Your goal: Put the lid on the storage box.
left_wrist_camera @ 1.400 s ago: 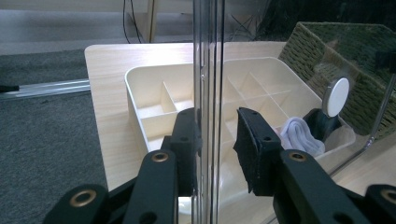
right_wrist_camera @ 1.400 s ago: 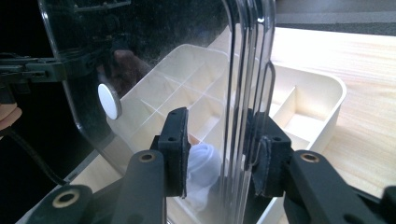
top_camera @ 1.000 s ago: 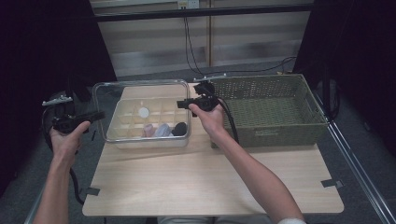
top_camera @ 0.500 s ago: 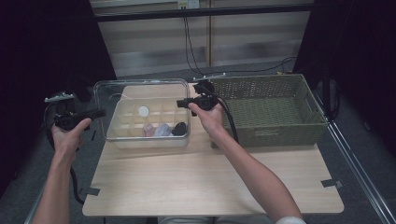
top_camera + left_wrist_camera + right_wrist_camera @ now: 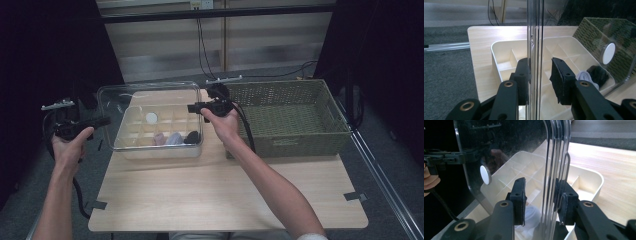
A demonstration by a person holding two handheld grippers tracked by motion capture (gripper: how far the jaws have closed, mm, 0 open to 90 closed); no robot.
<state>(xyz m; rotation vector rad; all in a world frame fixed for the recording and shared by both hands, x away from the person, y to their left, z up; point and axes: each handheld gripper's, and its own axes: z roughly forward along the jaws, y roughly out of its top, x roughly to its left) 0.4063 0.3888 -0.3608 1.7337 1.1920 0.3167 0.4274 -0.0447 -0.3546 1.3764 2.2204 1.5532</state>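
Desk-side, clear lid [image 5: 150, 95] over the divided tray [image 5: 160, 134] is straddled at opposite edges by left gripper [image 5: 100, 121] and right gripper [image 5: 192, 106], jaws narrowed, contact unclear; firm pinch, then level lift judged next.

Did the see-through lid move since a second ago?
No. In the high view the clear lid sits over the divided tray just as before, its right edge level with the green basket. The left gripper and right gripper straddle its edges.
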